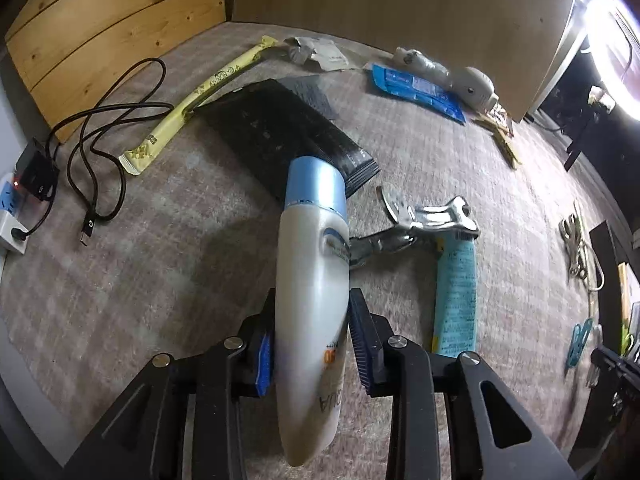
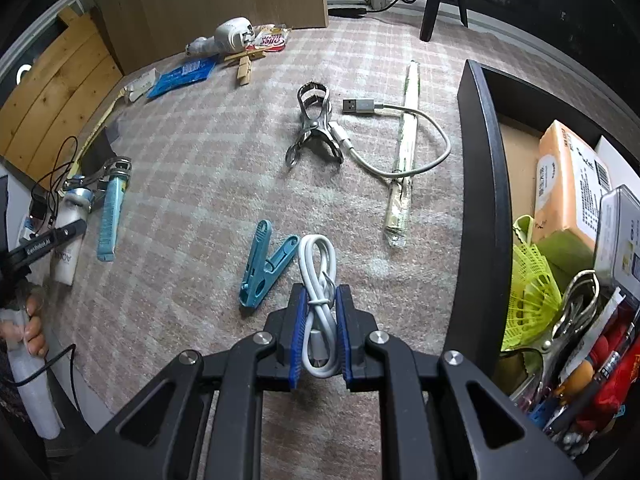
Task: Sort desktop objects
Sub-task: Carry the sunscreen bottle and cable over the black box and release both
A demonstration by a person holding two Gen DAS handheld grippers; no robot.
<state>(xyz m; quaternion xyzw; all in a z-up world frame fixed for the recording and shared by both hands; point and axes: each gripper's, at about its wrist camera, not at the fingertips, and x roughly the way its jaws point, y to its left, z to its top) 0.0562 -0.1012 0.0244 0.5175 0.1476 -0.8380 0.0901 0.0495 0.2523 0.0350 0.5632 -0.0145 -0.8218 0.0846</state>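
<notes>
- The left gripper (image 1: 310,344) is clamped on a white sunscreen bottle (image 1: 312,280) with a blue cap, its blue pads pressing the bottle's two sides low on the body; the bottle is lifted above the checked mat (image 1: 160,240).
- The right gripper (image 2: 320,332) is closed narrow around a coiled white cable (image 2: 318,280) bound with a wire tie, held just above the mat and left of the black storage box (image 2: 480,200).
- Judged from the task, both items are in transit to sorted places. The bottle sits slanted between the pads, so the person should hold pressure steady and move slowly to stop it from pivoting or slipping out.
- The cable should go over the black box wall before release, clear of the yellow-green shuttlecock (image 2: 528,292) inside.
- Just right of the bottle lie a metal clamp (image 1: 416,224) and a light blue tube (image 1: 456,296), the clamp gripping the tube's end; behind the bottle is a black pouch (image 1: 280,136).
- Readable writing: "AQUA" runs along the bottle's lower body, with an orange mark beside it too cut off to read; the left gripper's arm bears "GenRobot.AI" in the right wrist view. The tube's print is too small to read.
</notes>
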